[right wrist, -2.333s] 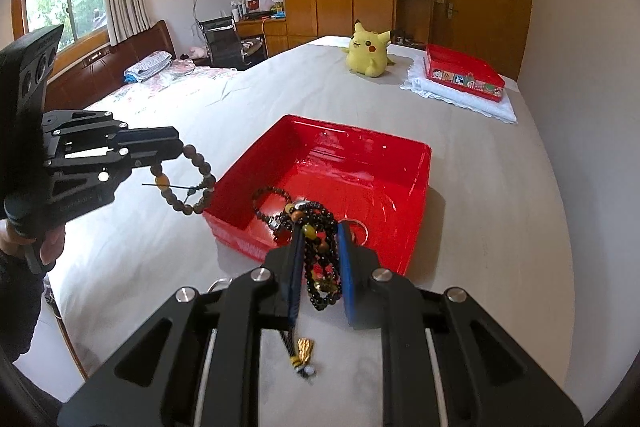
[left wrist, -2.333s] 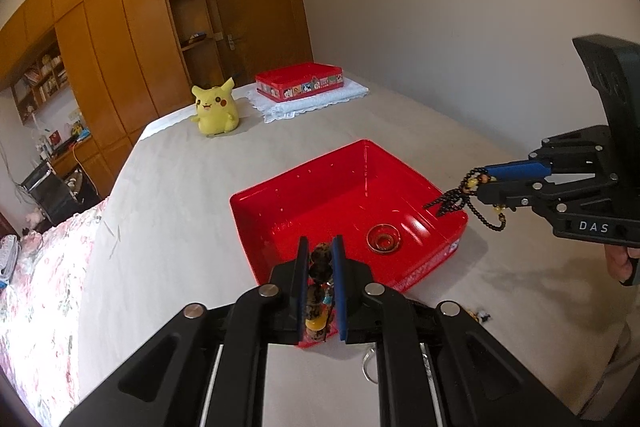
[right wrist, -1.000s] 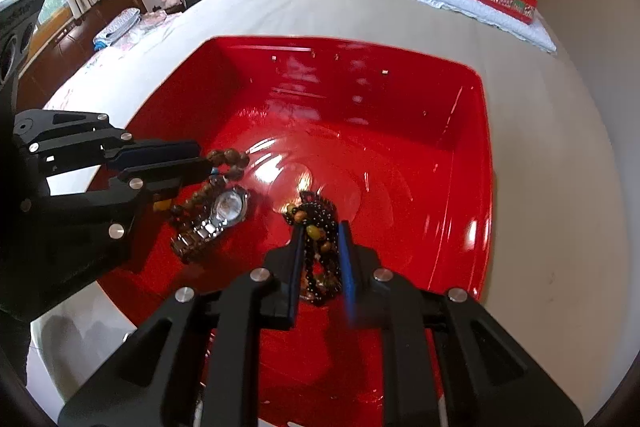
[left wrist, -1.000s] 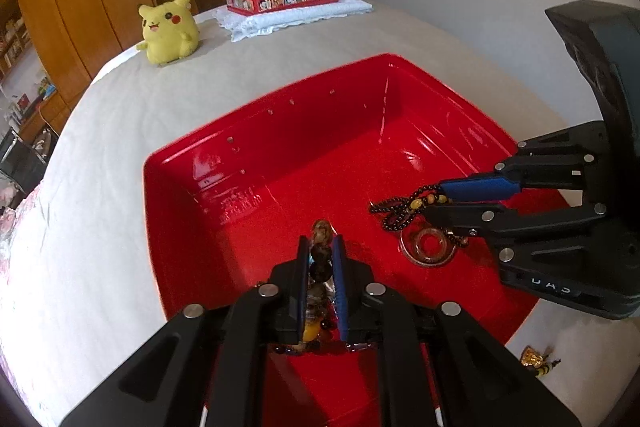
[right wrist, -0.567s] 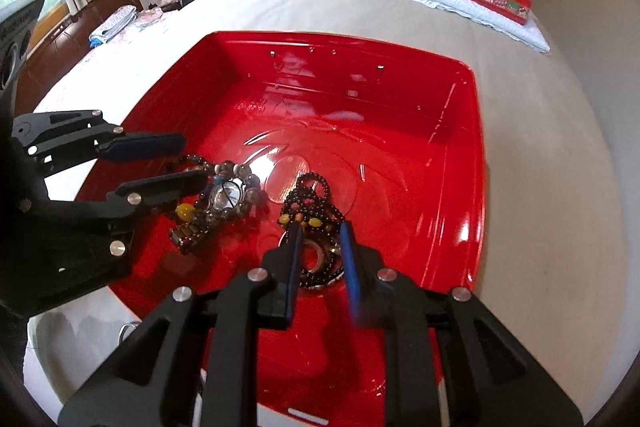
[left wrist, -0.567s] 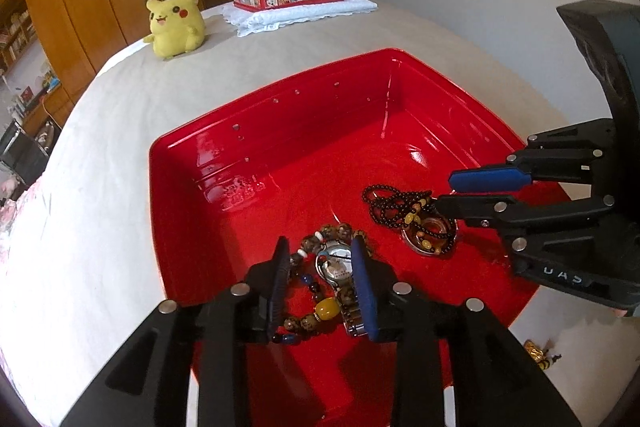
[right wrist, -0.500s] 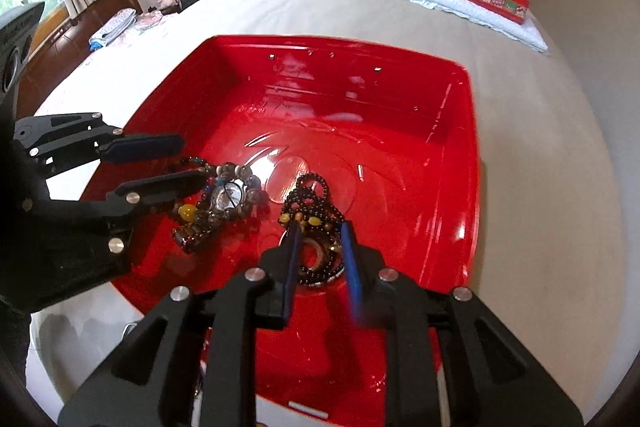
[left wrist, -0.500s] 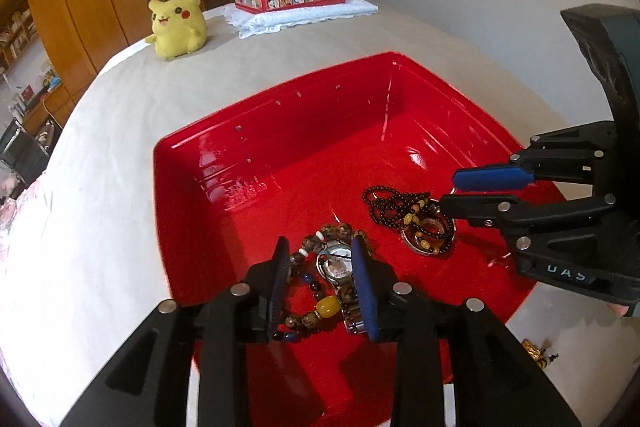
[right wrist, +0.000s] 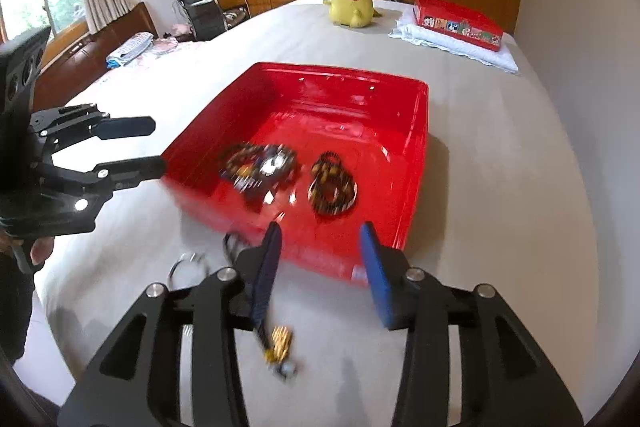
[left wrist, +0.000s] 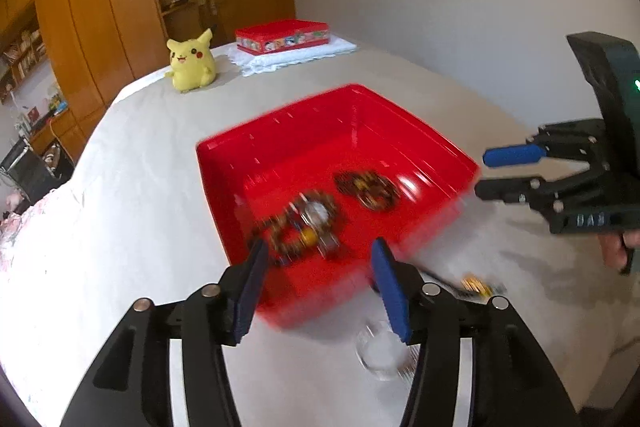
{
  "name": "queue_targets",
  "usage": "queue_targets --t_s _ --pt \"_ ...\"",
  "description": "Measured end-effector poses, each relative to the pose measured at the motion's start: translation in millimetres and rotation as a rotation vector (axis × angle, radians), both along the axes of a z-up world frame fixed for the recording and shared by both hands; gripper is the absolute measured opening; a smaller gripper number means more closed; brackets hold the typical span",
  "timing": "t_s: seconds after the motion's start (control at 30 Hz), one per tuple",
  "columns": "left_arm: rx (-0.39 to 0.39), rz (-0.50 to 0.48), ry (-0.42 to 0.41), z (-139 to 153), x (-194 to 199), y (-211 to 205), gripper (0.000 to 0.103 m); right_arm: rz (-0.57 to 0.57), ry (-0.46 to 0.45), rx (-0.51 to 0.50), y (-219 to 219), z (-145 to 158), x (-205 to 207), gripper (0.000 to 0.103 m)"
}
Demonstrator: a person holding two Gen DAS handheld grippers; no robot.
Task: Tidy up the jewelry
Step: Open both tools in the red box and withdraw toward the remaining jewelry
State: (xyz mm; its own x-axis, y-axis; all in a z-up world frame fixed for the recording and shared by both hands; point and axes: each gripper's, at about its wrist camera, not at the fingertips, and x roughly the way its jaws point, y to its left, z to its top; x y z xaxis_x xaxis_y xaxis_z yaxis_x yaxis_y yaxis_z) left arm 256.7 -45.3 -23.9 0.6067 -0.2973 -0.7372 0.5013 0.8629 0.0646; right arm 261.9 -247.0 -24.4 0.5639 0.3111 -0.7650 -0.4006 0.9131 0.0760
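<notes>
- Left wrist view: the left tongs (left wrist: pixel 316 267) are empty, their blue-padded jaws apart and opening wider. Beyond them, the shallow red plastic tray (left wrist: pixel 424 135) holds a beaded bracelet tangled with a silver wristwatch (left wrist: pixel 308 223) at its near left and a coil of dark beads (left wrist: pixel 366 187) to the right. Still outside on the grey bed cover (left wrist: pixel 140 195): a clear ring-shaped bangle (left wrist: pixel 382 355) just under the right jaw, and a small gold charm on a dark cord (left wrist: pixel 474 285) further right. The right tongs (left wrist: pixel 486 173) hang empty beyond the tray's right corner.
- Right wrist view: the right tongs (right wrist: pixel 318 241) are also opening, with nothing between them. The gold charm (right wrist: pixel 280 341) lies nearest, below the left jaw, its cord running away towards the tray; I judge it this hand's next pick. The bangle (right wrist: pixel 188 267) sits further left, nearer the left tongs (right wrist: pixel 156 145).
</notes>
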Motion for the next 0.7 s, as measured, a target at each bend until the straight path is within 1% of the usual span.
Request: queue_targets --t_s 0.1,0.17,0.27,0.33,0.43,0.47,0.6,0.7 --pt "0.000 -0.034 0.021 -19.4 -33.8 -2.4 0.054 -0.008 0.007 0.008 -7.0 -11.0 -26.4 0.043" --pt "-0.003 -0.074 0.075 -39.5 -53.6 -7.1 0.053 -0.019 0.030 0.024 -12.2 -23.5 -39.0 0.043" --pt "-0.003 -0.098 0.123 -65.1 -72.5 -16.2 0.052 -0.036 0.068 0.045 -17.3 -42.2 -50.8 0.043" --pt "-0.006 -0.094 0.131 -72.8 -76.0 -18.0 0.052 -0.042 0.088 0.062 -19.7 -50.8 -55.2 0.043" --pt "-0.031 -0.092 0.167 -82.6 -75.8 -21.4 0.052 -0.046 0.102 0.087 -19.3 -56.5 -60.3 0.043" --pt "-0.040 -0.097 0.182 -86.3 -74.7 -24.1 0.050 -0.044 0.102 0.092 -18.7 -57.7 -60.6 0.043" --pt "-0.049 -0.091 0.200 -94.0 -66.8 -31.7 0.047 -0.039 0.107 0.106 -18.7 -62.7 -60.6 0.043" --pt "-0.065 -0.076 0.206 -93.8 -64.5 -33.2 0.034 -0.041 0.119 0.115 -20.1 -68.5 -59.7 0.043"
